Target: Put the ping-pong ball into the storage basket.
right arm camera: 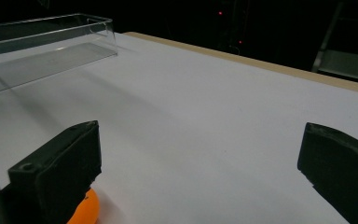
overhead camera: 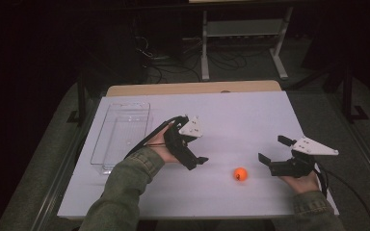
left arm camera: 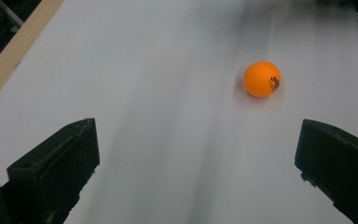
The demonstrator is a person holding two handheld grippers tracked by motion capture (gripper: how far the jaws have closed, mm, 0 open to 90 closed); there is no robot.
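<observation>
The orange ping-pong ball [overhead camera: 240, 174], light and prone to rolling, wants pinching across its middle; both tools, left tool [overhead camera: 189, 143] and right tool [overhead camera: 272, 150], gape empty.

Orange ball [overhead camera: 240, 174], white table [overhead camera: 241, 120], black tongs [overhead camera: 271, 149]

I see an orange ball [left arm camera: 261, 79] on the white sheet [left arm camera: 168, 93] ahead of my left fingers [left arm camera: 56, 172], a clear tray [right arm camera: 46, 51] well beyond my right fingers [right arm camera: 56, 172]
</observation>
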